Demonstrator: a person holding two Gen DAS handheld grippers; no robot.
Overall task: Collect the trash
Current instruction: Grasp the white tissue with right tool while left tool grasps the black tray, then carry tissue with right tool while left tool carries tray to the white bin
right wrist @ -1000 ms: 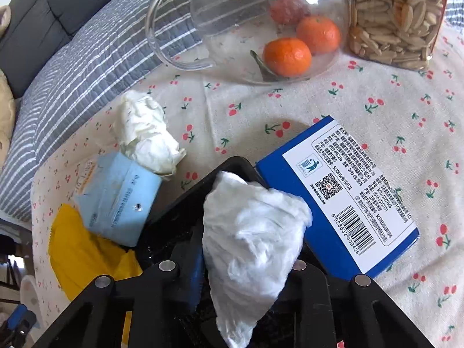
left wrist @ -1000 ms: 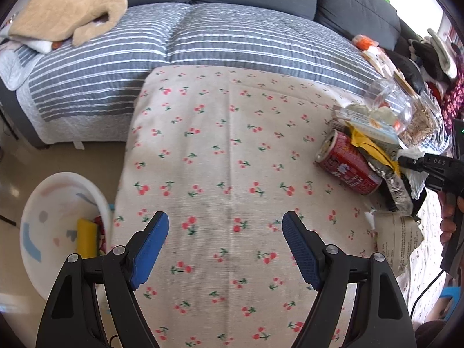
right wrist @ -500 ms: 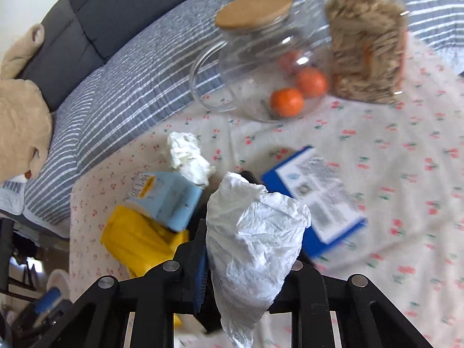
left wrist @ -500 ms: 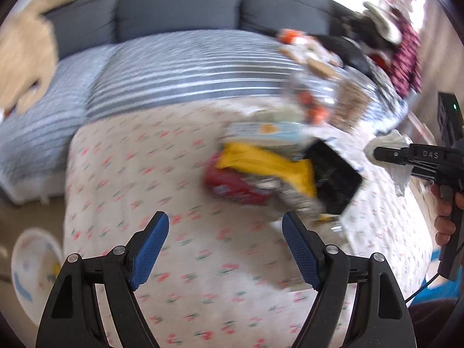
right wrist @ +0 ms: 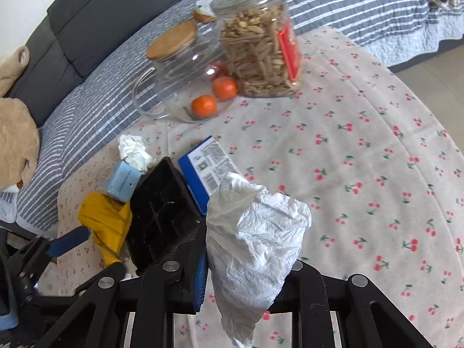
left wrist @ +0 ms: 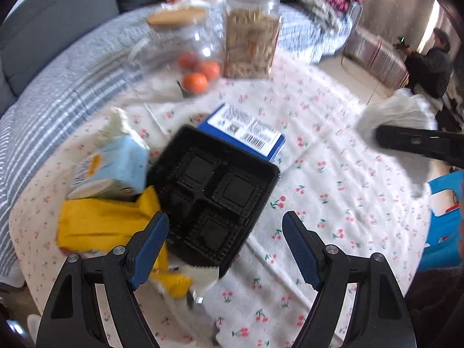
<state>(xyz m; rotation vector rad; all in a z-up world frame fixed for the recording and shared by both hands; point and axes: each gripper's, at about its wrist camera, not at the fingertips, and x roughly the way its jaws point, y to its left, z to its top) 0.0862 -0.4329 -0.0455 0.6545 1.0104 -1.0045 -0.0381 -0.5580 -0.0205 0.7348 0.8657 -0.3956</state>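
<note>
Pinching crumpled tissue [right wrist: 255, 232] in right tool [right wrist: 246, 278], left tool [left wrist: 224, 249] spread above black tray [left wrist: 214, 191]

Ahead of the gripper stands a dark grey fabric sofa [right wrist: 95, 20] with thick back cushions. A blue-and-white striped quilted cover [right wrist: 362, 3] lies over its seat. Directly below the gripper is a cream tablecloth with small red cherries [right wrist: 362, 156]. To the right, a pale smooth floor [right wrist: 435, 72] is lit by daylight. Far left, a beige plush blanket [right wrist: 14, 139] rests on the sofa.
</note>
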